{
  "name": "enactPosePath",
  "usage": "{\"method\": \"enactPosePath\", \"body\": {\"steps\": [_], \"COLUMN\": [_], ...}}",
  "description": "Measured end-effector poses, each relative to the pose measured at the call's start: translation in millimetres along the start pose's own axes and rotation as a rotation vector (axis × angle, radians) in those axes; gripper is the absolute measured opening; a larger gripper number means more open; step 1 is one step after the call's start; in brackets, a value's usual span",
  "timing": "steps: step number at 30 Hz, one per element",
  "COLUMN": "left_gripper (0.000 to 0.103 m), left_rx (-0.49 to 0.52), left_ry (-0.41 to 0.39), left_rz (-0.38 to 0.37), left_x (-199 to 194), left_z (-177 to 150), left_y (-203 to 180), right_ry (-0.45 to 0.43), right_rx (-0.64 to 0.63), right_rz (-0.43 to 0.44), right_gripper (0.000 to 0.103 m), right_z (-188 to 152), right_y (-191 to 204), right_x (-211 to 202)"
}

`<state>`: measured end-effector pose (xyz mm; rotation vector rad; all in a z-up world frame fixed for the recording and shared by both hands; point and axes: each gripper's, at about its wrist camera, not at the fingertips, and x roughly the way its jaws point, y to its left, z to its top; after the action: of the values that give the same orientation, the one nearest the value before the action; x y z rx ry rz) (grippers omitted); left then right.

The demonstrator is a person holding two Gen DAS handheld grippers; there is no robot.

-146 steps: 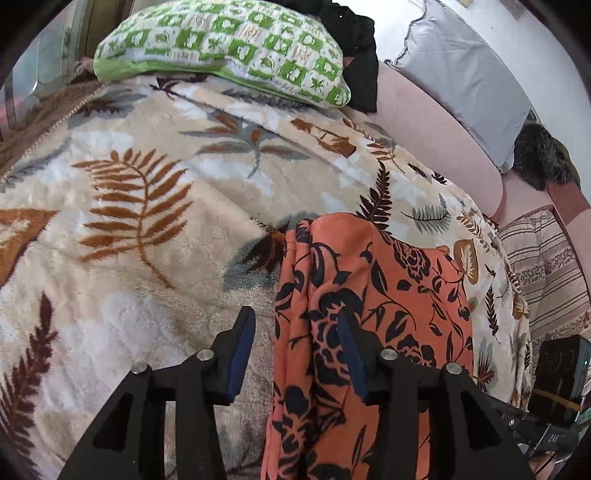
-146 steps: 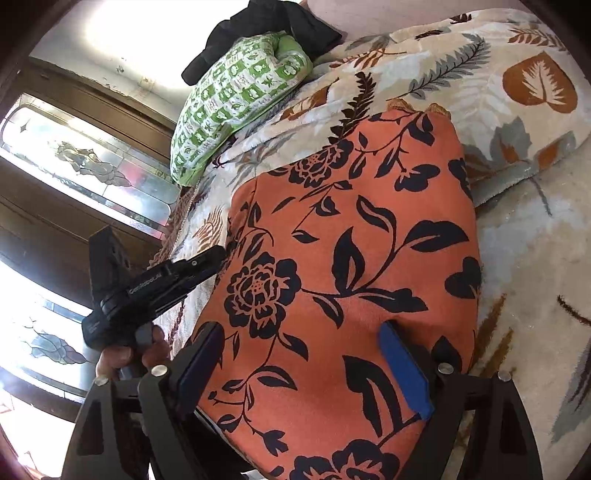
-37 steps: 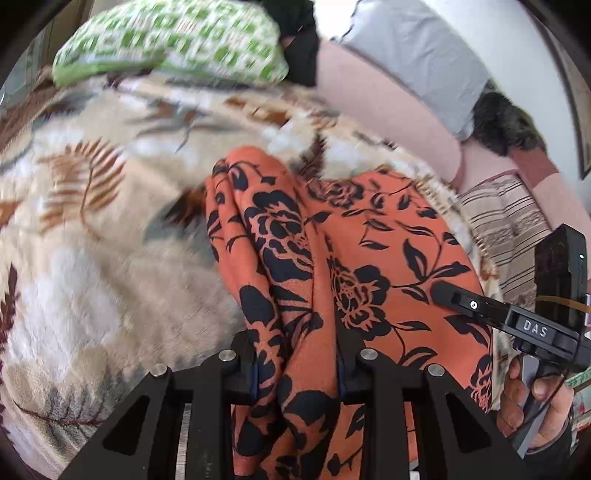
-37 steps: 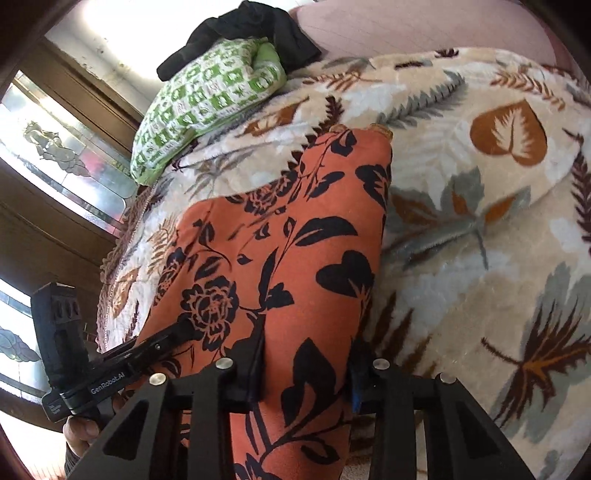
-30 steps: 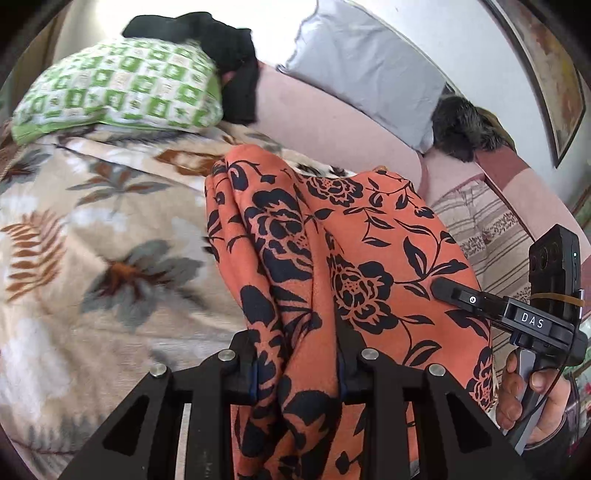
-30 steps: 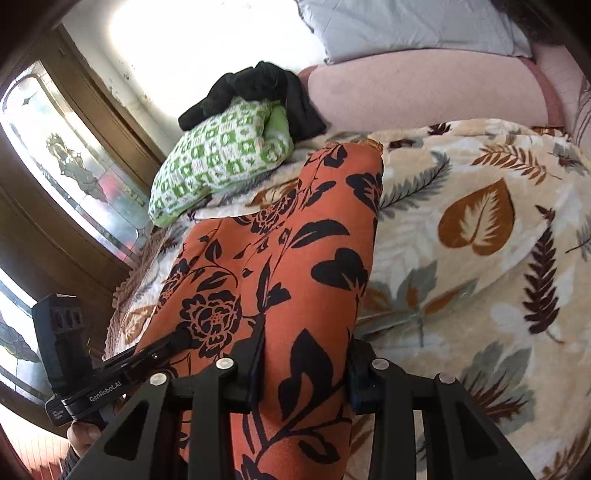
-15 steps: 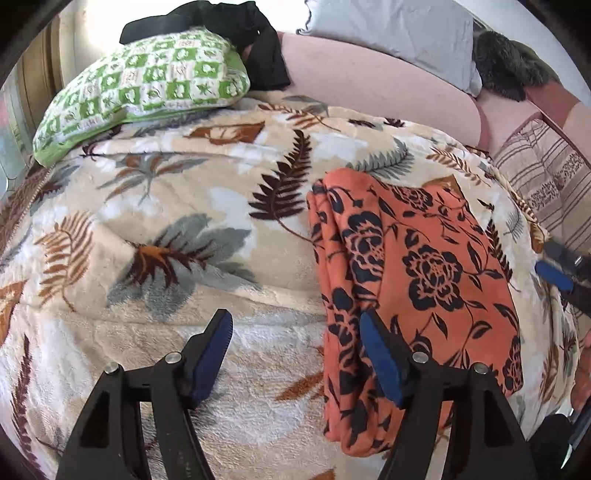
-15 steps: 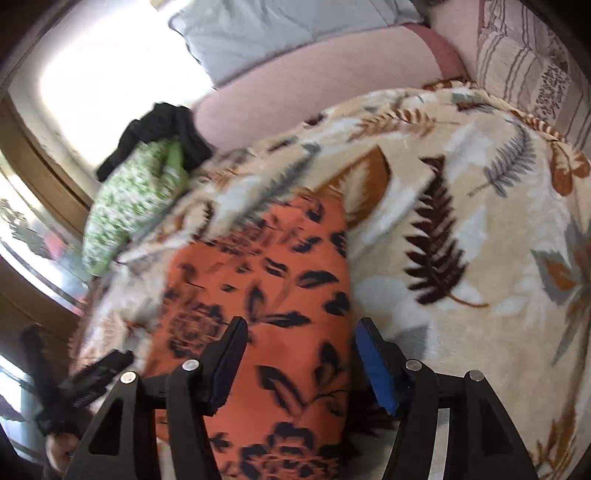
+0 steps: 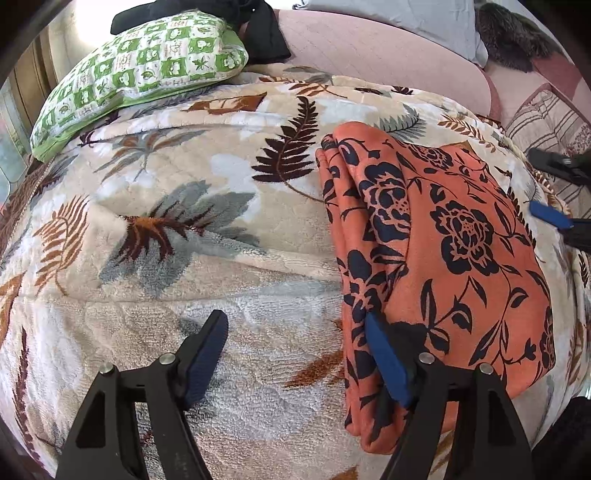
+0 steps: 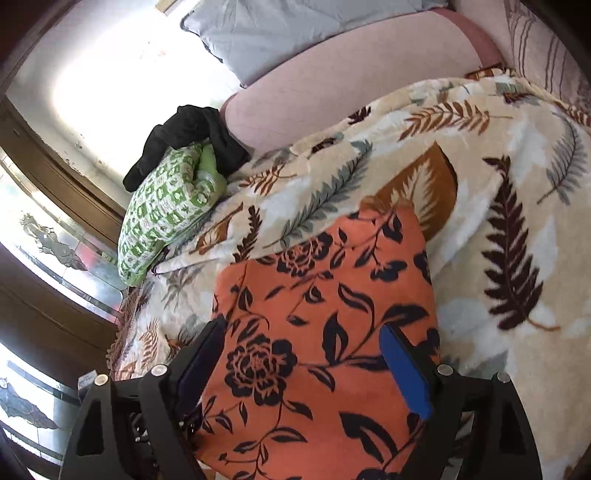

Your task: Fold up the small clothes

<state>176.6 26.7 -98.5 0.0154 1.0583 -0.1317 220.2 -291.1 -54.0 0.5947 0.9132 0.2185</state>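
An orange garment with a black flower print [image 9: 443, 236] lies folded flat on a cream leaf-print blanket [image 9: 184, 229]; it also shows in the right wrist view [image 10: 325, 325]. My left gripper [image 9: 295, 350] is open and empty, at the garment's near left edge, its right finger over the cloth. My right gripper [image 10: 303, 358] is open and empty, just above the garment's near end. The right gripper's blue fingertips [image 9: 550, 216] show at the far right edge of the left wrist view.
A green-and-white patterned pillow [image 9: 136, 70] with a black garment [image 9: 258, 26] on it lies at the bed's far left. A pink headboard [image 10: 351, 85], a grey pillow [image 10: 295, 29] and a striped cushion [image 9: 546, 122] stand behind. A window and dark wood frame [image 10: 55, 221] are at left.
Both grippers were shut on the garment and lifted it a second ago. They have since let go and opened. The garment now lies folded on the blanket, and both grippers have drawn back slightly.
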Motion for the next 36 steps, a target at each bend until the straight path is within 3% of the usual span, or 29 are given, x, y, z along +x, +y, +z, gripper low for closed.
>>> {"method": "enactPosePath", "body": {"steps": [3,8,11,14,19,22,24,26,27,31,33,36], "left_gripper": [0.081,0.082,0.082,0.082,0.082,0.082,0.082,0.082,0.082,0.082,0.082,0.082], "left_rx": [-0.014,-0.004,-0.01,-0.016,-0.007,-0.011,0.002,0.016,0.014,-0.022,-0.036,-0.011], "left_ry": [0.006,0.002,0.002,0.011,-0.022,-0.051,-0.021,0.045,0.062,0.003,-0.047,-0.083], "left_rz": [-0.01,-0.004,0.002,-0.002,-0.004,-0.017,-0.004,0.014,0.001,-0.016,-0.043,-0.074], "left_x": [2,3,4,0,-21,-34,-27,-10,-7,-31,-43,-48], "left_z": [0,0,0,1,-4,-12,-17,-24,-26,-19,-8,18], "left_y": [3,1,1,0,0,-4,-7,-10,-9,-2,-4,-14], "right_ry": [0.115,0.037,-0.018,0.12,0.019,-0.009,0.02,0.119,0.116,0.055,0.029,0.064], "right_rx": [0.105,0.013,-0.026,0.062,-0.048,-0.054,-0.006,0.046,0.037,0.016,-0.018,0.027], "right_rz": [-0.048,0.023,0.014,-0.076,-0.022,0.014,0.011,-0.021,-0.016,0.053,0.031,0.044], "right_gripper": [0.09,0.09,0.092,0.094,0.094,0.094,0.094,0.094,0.094,0.094,0.094,0.094], "right_z": [3,1,-4,-11,-21,-41,-56,-69,-71,-62,-57,-60], "right_y": [-28,2,5,-20,20,24,11,-4,-5,12,16,4], "right_x": [34,8,-1,40,-11,-34,-32,-6,-3,-30,-37,-30]}}
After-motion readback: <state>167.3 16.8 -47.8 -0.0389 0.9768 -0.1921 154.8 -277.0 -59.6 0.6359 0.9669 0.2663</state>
